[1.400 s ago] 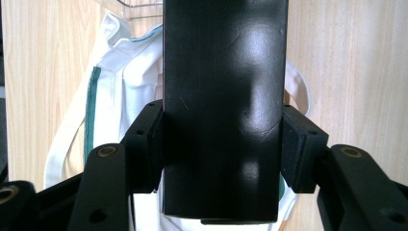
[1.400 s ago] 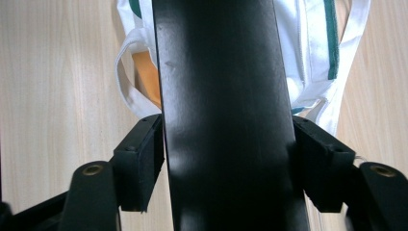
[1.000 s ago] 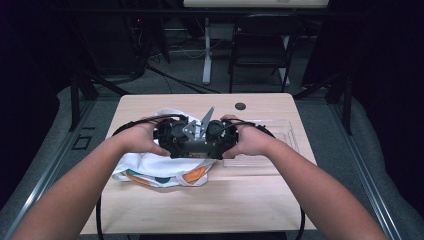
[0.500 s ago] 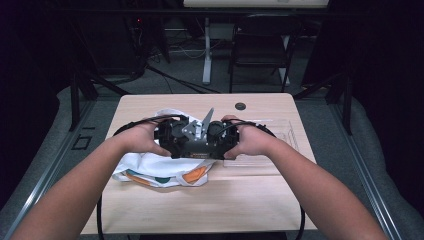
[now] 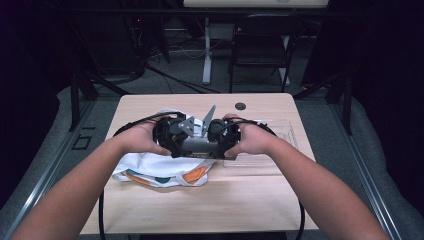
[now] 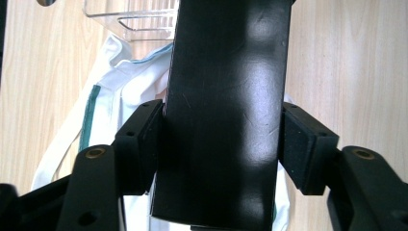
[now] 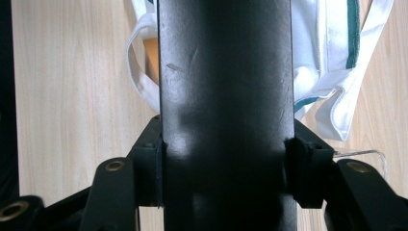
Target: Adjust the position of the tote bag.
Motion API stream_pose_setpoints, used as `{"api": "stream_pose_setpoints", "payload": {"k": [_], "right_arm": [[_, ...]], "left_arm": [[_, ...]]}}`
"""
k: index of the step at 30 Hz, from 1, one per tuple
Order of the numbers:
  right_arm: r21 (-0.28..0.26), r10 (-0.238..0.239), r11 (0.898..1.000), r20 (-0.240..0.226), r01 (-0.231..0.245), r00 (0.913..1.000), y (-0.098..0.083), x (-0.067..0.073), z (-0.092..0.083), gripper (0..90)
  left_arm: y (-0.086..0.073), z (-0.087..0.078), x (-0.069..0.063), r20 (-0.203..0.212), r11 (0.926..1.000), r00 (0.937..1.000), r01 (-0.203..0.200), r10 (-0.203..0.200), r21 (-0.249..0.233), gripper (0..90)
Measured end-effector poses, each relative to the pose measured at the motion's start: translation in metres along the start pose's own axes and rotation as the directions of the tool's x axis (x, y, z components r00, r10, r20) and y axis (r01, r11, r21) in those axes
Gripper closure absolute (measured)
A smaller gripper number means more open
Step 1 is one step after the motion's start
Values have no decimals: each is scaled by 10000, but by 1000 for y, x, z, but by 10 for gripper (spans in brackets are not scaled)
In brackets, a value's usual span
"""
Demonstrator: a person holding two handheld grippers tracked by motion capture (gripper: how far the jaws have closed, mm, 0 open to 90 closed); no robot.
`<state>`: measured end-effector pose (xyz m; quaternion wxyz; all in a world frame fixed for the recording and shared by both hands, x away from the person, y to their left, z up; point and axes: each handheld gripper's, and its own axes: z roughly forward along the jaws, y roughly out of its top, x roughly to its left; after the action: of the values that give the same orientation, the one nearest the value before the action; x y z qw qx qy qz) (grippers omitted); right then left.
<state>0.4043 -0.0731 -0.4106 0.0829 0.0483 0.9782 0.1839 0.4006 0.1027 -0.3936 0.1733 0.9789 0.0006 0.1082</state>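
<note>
Two grippers meet over the middle of the wooden table (image 5: pixel 200 210), each around the same black bar (image 6: pixel 226 96), which stands upright through the centre of both gripper views and hides much of what lies behind it.

In the high view a crumpled white cloth (image 5: pixel 150 170) with green trim and orange and teal spots lies under and to the lower left of the hands. A clear plastic tray (image 5: pixel 280 135) sits just right of centre, partly covered by the right hand (image 5: pixel 250 140). A small dark round disc (image 5: pixel 240 106) rests near the table's upper edge, well apart from the rest, and a dark chair (image 5: pixel 260 50) stands beyond it.

The left gripper (image 6: pixel 221 144) has just been opening its jaws with the bar between them. Its pads (image 6: pixel 144 139) look to lie against the bar's two edges, and I can make out no gap.

The right gripper (image 7: pixel 226 168) clamps the bar, with both pads (image 7: pixel 308 168) pressed flat to its sides. Cloth shows at the upper left and upper right of that view.
</note>
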Motion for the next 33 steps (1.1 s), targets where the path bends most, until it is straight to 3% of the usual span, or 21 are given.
{"api": "stream_pose_setpoints", "payload": {"k": [2,7,23,33], "right_arm": [[-159,134,9998,13,-134,9999,-1,1,0,427],[18,-2,10000,46,2,10000,-2,-1,-1,427],[513,-111,9986,241,99,9996,-15,-6,-5,427],[666,23,9978,424,-51,9991,-33,-14,-15,427]], "left_arm": [[-1,-1,0,56,9999,9999,95,-95,-62,332],[-3,-2,1,161,9984,9988,466,-461,-312,296],[-14,-11,1,-14,9932,9942,1075,-1077,-443,290],[-34,-16,1,-160,9834,9848,1720,-1731,-573,292]]}}
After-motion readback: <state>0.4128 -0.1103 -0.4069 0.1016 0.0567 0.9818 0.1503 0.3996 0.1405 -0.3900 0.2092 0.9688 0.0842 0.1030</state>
